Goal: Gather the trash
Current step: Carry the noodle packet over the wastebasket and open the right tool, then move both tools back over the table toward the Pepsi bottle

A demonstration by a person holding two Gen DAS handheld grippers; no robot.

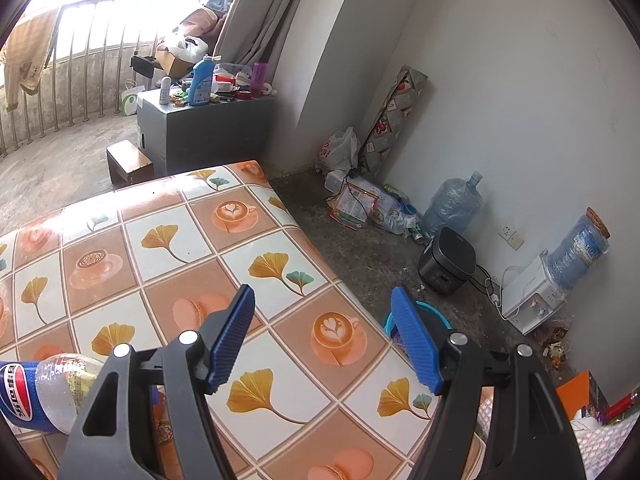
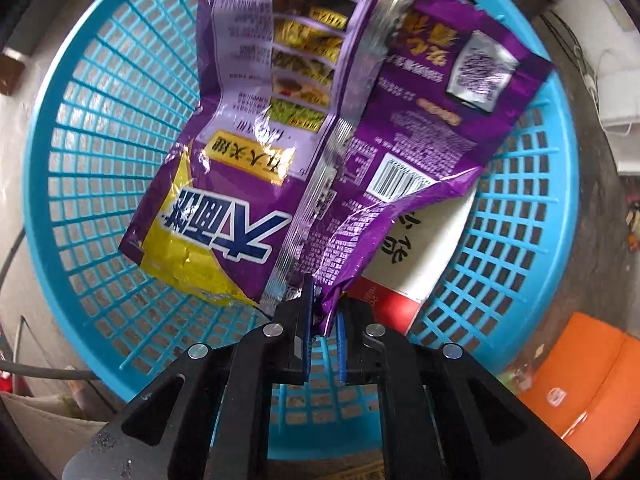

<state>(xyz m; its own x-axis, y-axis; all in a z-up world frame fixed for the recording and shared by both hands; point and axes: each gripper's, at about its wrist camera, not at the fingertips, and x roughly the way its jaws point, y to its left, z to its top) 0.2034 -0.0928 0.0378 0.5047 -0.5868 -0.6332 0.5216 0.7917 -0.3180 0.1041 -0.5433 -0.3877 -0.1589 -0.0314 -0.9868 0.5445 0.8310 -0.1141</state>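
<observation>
Concrete floor beneath, we hang a purple snack wrapper (image 2: 320, 128) over the blue plastic basket (image 2: 80, 200).

Our right gripper (image 2: 323, 334) points down, its jaws slightly parted with the wrapper's crumpled corner between them, the grip looking loose; the film seems light, limp and slick, so a bunched edge is the best hold. Our left gripper (image 1: 326, 344) stands wide and empty above the patterned tablecloth (image 1: 168, 240), beside a Pepsi bottle (image 1: 40, 392).
</observation>
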